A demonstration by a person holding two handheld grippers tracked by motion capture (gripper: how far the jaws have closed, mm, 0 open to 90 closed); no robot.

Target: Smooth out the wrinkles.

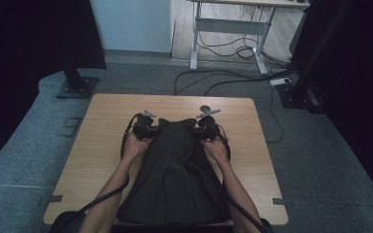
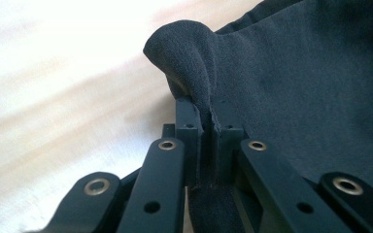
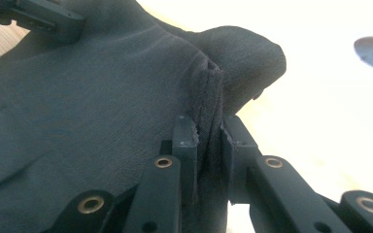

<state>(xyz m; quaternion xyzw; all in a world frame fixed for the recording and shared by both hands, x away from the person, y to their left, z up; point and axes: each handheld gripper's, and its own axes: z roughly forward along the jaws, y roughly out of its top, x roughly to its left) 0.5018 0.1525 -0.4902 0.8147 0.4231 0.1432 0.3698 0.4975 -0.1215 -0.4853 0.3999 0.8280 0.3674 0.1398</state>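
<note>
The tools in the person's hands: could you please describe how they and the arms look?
Both the left tool and right tool are black, each topped with a grey three-cornered plate and trailing a black cable. Brass-ringed rivets mark the black jaw links. The forearms are bare, with no sleeves.

I'm working in a lab-like recording room: my wooden table (image 1: pixel 107 141) stands on grey carpet (image 1: pixel 320 160), black curtains (image 1: pixel 24 43) hang at both sides, cables (image 1: pixel 223 80) trail beneath a height-adjustable desk (image 1: pixel 233 24).

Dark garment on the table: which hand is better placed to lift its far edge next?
Neither clearly: it looks like a two-handed lift. The left tongs are shut on the left far corner of the dark garment, the right tongs on the right corner, level with each other above the table.
</note>
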